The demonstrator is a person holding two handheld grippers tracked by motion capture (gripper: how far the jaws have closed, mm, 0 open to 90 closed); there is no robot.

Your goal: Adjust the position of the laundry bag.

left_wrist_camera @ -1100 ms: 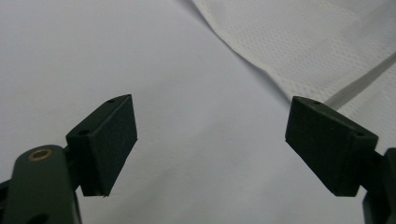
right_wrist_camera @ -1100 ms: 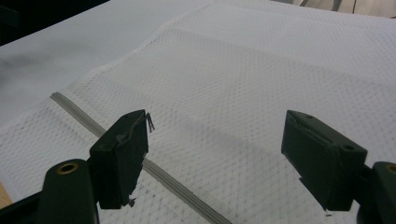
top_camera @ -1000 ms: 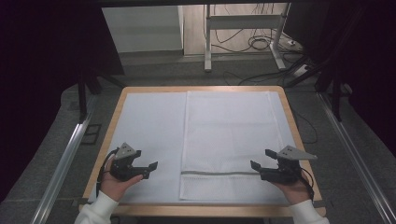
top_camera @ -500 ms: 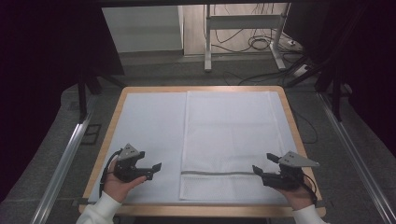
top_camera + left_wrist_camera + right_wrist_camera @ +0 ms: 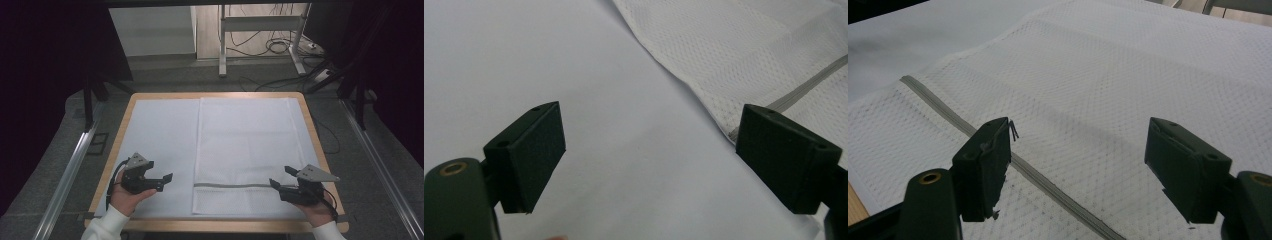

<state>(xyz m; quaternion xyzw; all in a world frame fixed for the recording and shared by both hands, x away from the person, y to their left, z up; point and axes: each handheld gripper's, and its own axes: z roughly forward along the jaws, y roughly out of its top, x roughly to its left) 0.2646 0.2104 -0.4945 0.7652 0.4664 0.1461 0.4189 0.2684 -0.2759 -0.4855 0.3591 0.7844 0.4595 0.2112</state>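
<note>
Your left gripper [image 5: 167, 181] hovers over the white sheet [image 5: 160, 145] that covers the bench [image 5: 125, 112], just left of the mesh bag [image 5: 247, 150], and its jaws stand wide apart with nothing between them. In the left gripper view the bag's left edge [image 5: 684, 80] runs past the far jaw, with the grey zipper [image 5: 804, 90] ending near that edge. Your right gripper [image 5: 278, 178] sits at the bag's near right corner, above the grey zipper band [image 5: 230, 185] that crosses the bag close to your side of the bench. Its jaws are also spread wide and hold nothing; in the right gripper view the zipper [image 5: 1033, 167] passes under the left jaw and the mesh [image 5: 1128, 75] lies flat between the two. The bag is spread flat on the right half of the bench, reaching from the far edge to the near one.
</note>
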